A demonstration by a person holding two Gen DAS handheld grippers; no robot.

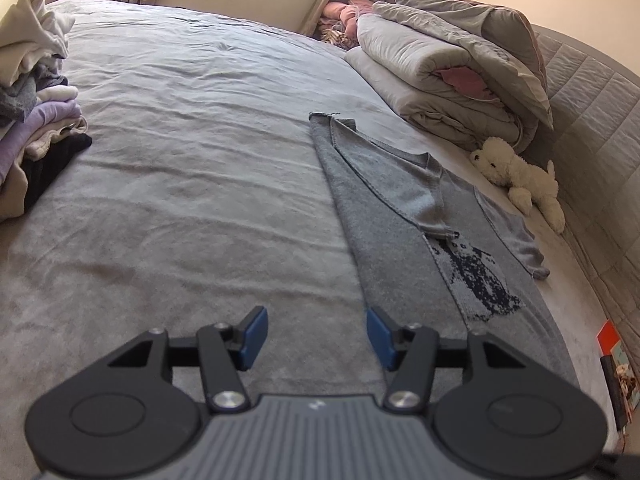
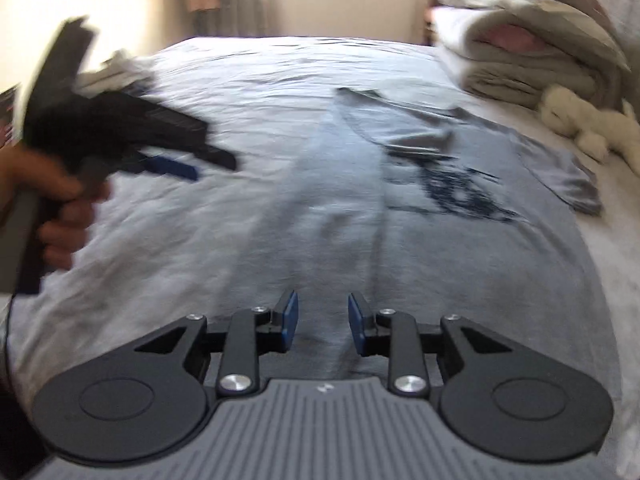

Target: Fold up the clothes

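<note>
My left gripper (image 1: 316, 330) stands with its blue pads well apart and nothing between them, hovering above the bed (image 1: 180, 140) at the near left edge of the grey sweater (image 1: 404, 216). My right gripper (image 2: 323, 322) has a narrower gap, also empty, poised over the sweater's near hem; that view is smeared by motion. There I also see my left hand (image 2: 60, 204) around the handle of the left gripper, off to the left above the sheet.

The sweater lies flat on the right half of the bed, stretching away from me. It is grey knit with one dark pixel-like figure on the body. One side is folded in along a long straight edge, and a sleeve lies across the chest with its cuff touching the figure's top. The other sleeve sticks out to the right.

Counted: one sweater spread out, one pile of clothes (image 1: 36, 92) at the far left, one stack of folded quilts (image 1: 452, 76) at the head, and one white plush toy (image 1: 520, 176) just beside that stack.
</note>
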